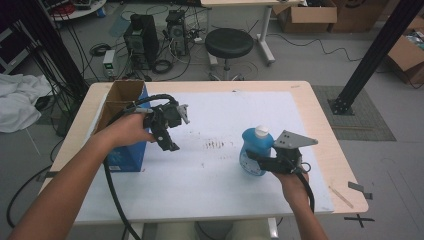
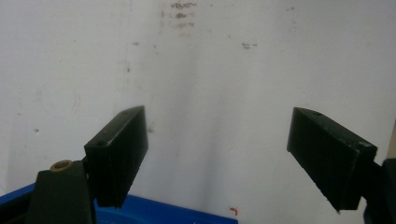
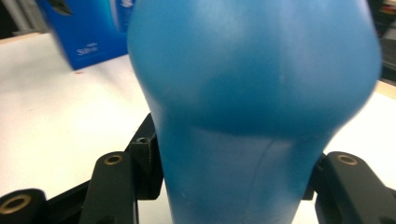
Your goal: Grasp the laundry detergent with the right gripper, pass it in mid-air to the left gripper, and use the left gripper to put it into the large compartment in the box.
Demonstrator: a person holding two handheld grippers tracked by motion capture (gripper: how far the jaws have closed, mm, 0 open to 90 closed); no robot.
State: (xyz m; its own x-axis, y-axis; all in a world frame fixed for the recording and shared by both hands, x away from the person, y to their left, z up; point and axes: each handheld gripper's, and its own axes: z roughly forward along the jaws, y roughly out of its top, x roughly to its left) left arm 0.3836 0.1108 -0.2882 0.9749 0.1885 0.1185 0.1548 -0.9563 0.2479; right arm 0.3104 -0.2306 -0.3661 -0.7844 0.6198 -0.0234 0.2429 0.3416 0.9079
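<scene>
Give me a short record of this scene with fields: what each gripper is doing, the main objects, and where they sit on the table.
right gripper: shut on the blue bottle, jaws pressing its lower body from both sides
blue bottle: upright, white cap on, right part of the white mat
left gripper: open, nothing between its jaws, angled down over the mat
blue box: open-topped, at the mat's left edge, beside the left gripper
mat surface: a patch of reddish-brown marks near the middle
table: light wood, mat covers most of it
</scene>
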